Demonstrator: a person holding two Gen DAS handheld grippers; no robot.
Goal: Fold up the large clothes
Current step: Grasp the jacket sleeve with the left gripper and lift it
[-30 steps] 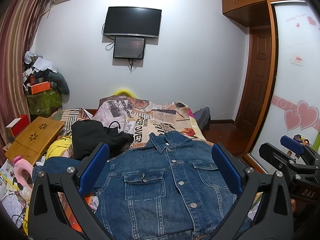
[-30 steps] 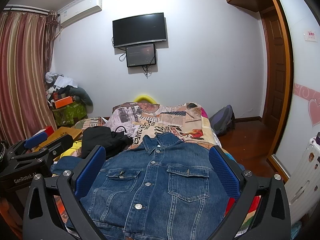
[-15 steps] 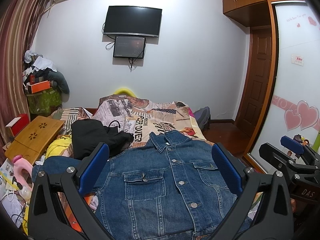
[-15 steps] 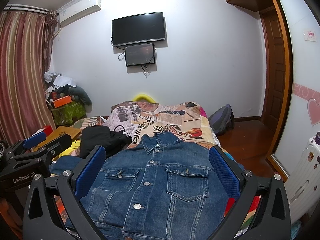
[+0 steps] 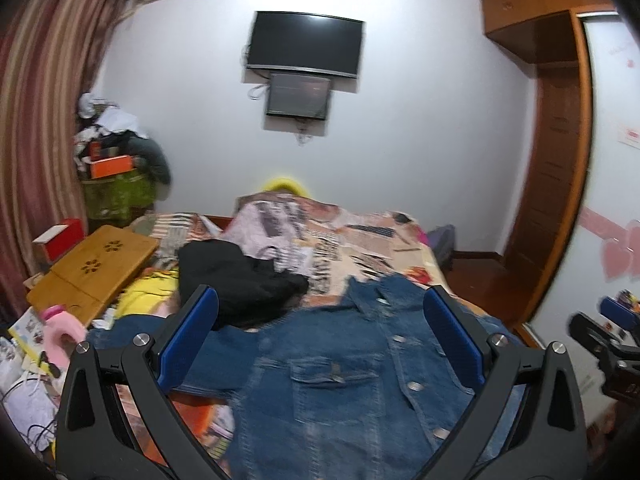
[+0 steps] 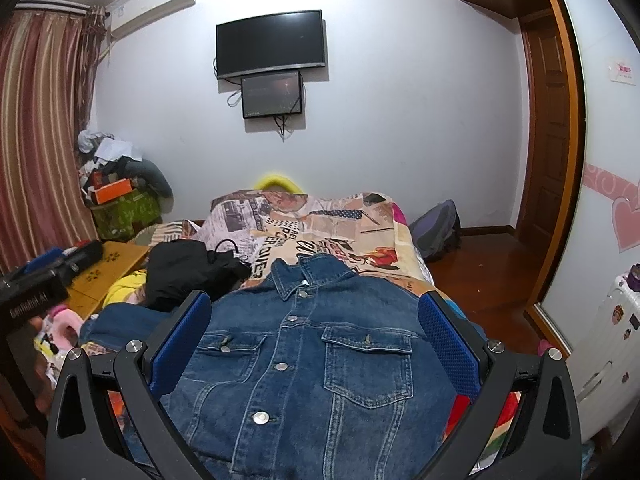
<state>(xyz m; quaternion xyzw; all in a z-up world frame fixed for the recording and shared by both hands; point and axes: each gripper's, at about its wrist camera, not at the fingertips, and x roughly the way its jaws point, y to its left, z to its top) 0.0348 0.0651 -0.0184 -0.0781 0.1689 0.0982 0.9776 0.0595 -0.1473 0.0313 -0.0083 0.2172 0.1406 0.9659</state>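
heavy denim laid flat, both grippers wide and empty above it

at the far left, a black cloth bundle (image 6: 192,270) is seen lying on the newspaper-print bedspread (image 6: 320,228), just beside the jacket's shoulder; it is best kept out of any fold.

the left gripper (image 5: 320,338) is held above the bed with its blue-padded fingers (image 5: 188,340) spread to their full width, and nothing is gripped between them. its view is blurred, so fine detail of the cloth is not readable there.

the dark blue denim jacket with metal buttons (image 6: 304,356) is spread front-up on the bedspread, collar toward the far wall, buttoned down the middle. one sleeve is seen trailing off to the left edge of the bed (image 5: 132,330); the other sleeve cannot be made out.

denim of this kind is judged thick, fairly heavy and stiff for a cloth: it is expected to hold a crease rather than drape, and to resist a thin pinch. seams, the placket and the pocket flaps are bulky, so a single layer at a shoulder seam, cuff or hem corner is judged the better hold. slipping is judged unlikely on the rough weave.

the right gripper (image 6: 314,340) is likewise opened wide over the jacket's chest, with nothing held.
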